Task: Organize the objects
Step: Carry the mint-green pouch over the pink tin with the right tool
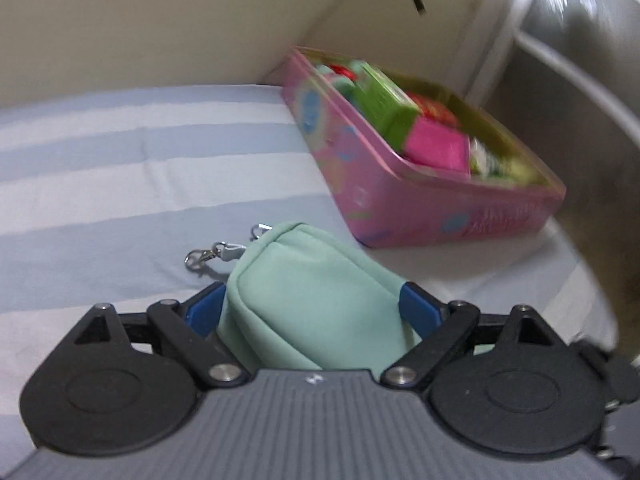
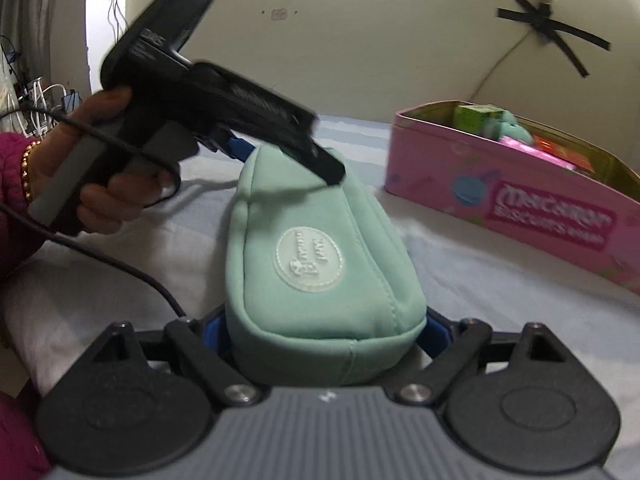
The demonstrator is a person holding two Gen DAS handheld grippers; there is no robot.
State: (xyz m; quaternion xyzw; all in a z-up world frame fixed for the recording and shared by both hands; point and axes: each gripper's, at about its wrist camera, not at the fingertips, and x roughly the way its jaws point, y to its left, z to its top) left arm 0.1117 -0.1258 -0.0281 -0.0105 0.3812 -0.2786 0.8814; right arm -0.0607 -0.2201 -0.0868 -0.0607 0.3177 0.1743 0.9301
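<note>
A mint-green zip pouch (image 1: 316, 296) lies on the striped bedsheet, and it also shows in the right wrist view (image 2: 320, 264). My left gripper (image 1: 312, 308) is shut on one end of the pouch, its blue pads pressing both sides; it also shows in the right wrist view (image 2: 280, 156), held in a hand above the pouch's far end. My right gripper (image 2: 324, 330) is shut on the near end of the pouch. A metal clasp (image 1: 208, 256) hangs off the pouch. A pink biscuit tin (image 1: 400, 184) holding several colourful boxes stands beyond the pouch, and also in the right wrist view (image 2: 520, 200).
The bedsheet (image 1: 120, 184) is blue and white striped. A cream wall (image 2: 360, 40) rises behind, with black tape and a cable on it. A metal bed frame (image 1: 540, 60) stands right of the tin. A cable (image 2: 120, 264) trails from the left gripper.
</note>
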